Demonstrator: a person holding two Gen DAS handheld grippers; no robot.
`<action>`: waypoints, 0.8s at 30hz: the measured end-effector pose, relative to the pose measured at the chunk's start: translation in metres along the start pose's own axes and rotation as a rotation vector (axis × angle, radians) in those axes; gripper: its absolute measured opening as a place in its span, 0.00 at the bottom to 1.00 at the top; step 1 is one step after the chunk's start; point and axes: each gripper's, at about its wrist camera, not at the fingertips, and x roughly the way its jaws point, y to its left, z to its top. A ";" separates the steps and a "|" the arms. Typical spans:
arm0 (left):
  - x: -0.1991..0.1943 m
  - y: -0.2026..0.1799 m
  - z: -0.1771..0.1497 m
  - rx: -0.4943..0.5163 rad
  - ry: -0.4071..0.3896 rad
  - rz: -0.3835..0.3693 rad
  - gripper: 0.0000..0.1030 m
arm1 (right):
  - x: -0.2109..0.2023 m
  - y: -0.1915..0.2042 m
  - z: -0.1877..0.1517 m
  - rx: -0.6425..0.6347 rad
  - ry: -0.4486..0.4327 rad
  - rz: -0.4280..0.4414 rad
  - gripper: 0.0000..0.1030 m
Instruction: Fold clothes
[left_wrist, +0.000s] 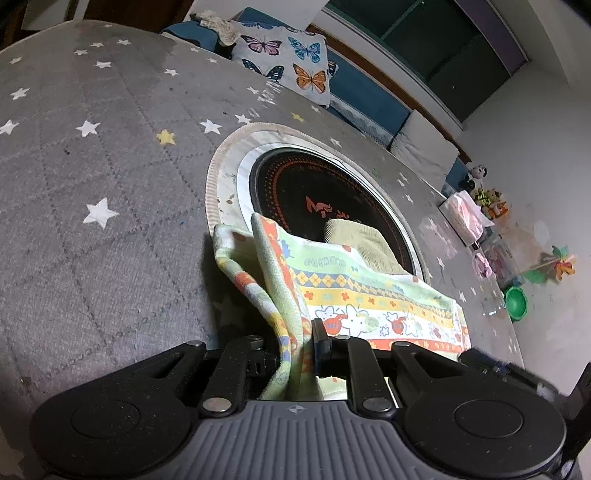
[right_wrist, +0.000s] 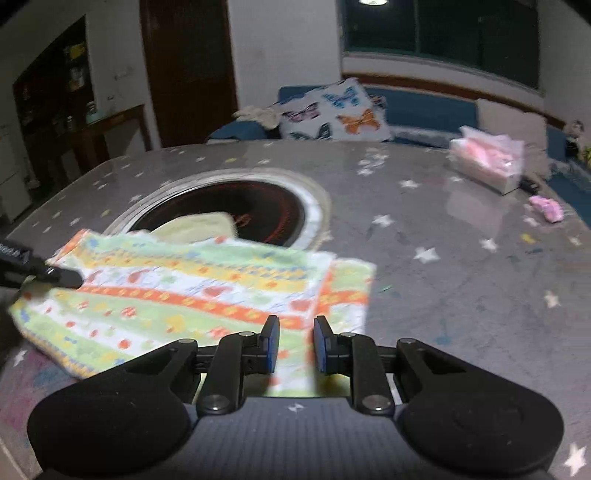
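Observation:
A cloth (left_wrist: 369, 291) printed with green, yellow and orange bands and cartoon figures lies on the grey star-patterned table cover (left_wrist: 92, 166). My left gripper (left_wrist: 295, 339) is shut on the cloth's near edge, and a fold of it rises in a loop between the fingers. In the right wrist view the cloth (right_wrist: 192, 291) is spread flat, one layer over another. My right gripper (right_wrist: 297, 338) hovers over its near right corner, jaws apart, with the fabric showing through the gap and neither pad pressing on it. The left gripper's black finger (right_wrist: 55, 273) shows at the cloth's left edge.
A round black cooktop (right_wrist: 266, 214) is set into the table behind the cloth, with a pale ribbed garment (right_wrist: 199, 223) on it. A pink tissue pack (right_wrist: 487, 162) and a small pink object (right_wrist: 546, 208) lie at the far right. A butterfly cushion (right_wrist: 332, 110) sits on the blue sofa.

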 end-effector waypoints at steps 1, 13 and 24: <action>0.000 -0.001 0.000 0.004 0.001 0.001 0.16 | 0.001 -0.006 0.002 0.019 -0.008 -0.015 0.34; 0.000 -0.005 -0.003 0.042 -0.014 0.010 0.16 | 0.026 -0.028 0.006 0.124 -0.012 -0.005 0.41; -0.006 -0.026 -0.005 0.132 -0.056 0.066 0.11 | 0.008 -0.019 0.011 0.134 -0.058 0.021 0.05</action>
